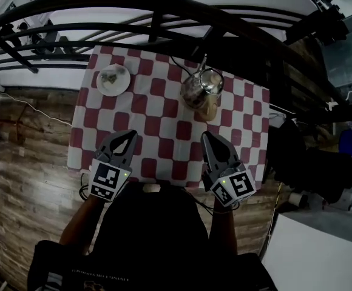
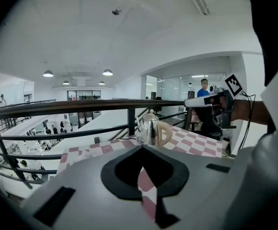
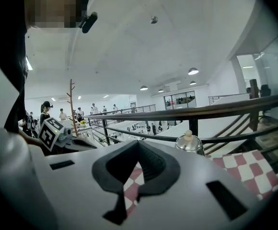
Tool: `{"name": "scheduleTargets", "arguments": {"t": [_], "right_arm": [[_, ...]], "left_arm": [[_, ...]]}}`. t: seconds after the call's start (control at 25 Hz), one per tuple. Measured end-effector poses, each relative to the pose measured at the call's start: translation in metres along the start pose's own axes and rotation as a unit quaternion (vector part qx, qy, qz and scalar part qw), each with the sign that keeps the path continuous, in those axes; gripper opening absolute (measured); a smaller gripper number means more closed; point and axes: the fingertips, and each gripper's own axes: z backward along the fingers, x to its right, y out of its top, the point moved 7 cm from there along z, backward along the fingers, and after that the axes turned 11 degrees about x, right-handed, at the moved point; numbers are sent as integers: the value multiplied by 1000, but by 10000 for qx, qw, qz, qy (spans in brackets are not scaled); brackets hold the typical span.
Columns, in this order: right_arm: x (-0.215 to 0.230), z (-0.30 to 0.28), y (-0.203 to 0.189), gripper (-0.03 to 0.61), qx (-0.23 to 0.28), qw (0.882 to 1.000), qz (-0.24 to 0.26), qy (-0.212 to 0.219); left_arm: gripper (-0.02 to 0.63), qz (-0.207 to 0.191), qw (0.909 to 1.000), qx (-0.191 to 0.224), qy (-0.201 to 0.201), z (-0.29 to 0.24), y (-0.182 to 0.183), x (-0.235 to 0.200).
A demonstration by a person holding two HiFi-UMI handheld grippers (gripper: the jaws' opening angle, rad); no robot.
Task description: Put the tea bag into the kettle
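The kettle (image 1: 201, 88), a shiny metal pot with a pale curved handle and a knobbed lid, stands upright on the far right part of our table (image 1: 164, 126). That table is a square one under a red-and-white chequered cloth. Just behind the kettle runs a dark metal railing (image 1: 164, 14) with several bars, and the wooden plank floor (image 1: 24, 156) spreads out to the kettle's left, beyond the cloth.

We hold both tools at the near edge of the cloth, well apart from the kettle and pointing toward it. The left gripper (image 1: 129, 136) is on the near left of the kettle; its jaws are pressed together with nothing between them, only cloth showing through the gap behind the tips. The right gripper (image 1: 206, 136) is almost straight in front of the kettle, its jaws likewise closed and empty.

Well to the kettle's left, toward the cloth's far left corner, sits a small round white plate (image 1: 125, 85). A little dull heap (image 1: 111, 79) lies on it, too small for us to tell what it is.
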Motion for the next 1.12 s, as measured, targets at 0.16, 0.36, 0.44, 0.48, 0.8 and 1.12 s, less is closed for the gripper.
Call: {"name": "scheduleTargets", "arguments": {"t": [0.16,0.36,0.44,0.48,0.8,1.12], "right_arm": [[-23,10,0,14,-33,9998,-41,198],[-36,22,0,14,-118,9993,133,342],[-38,28,0,14,-119,9989,145,418],[-39,32,0,14,-123,9988,146,453],[-41,82,-3,14,-199,9959,270,836],[-48,150,-11,14,-198,9940,101,1066]], "left_arm": [[3,51,9998,82,-196,6,0,10],[3,13,9994,196,-271,11,4,28],[3,-45,9995,212,-246,14,4,36],[3,-74,9995,219,-224,15,5,41],[3,-87,9993,351,-64,30,11,101],[3,4,9993,372,86,54,2,177]]}}
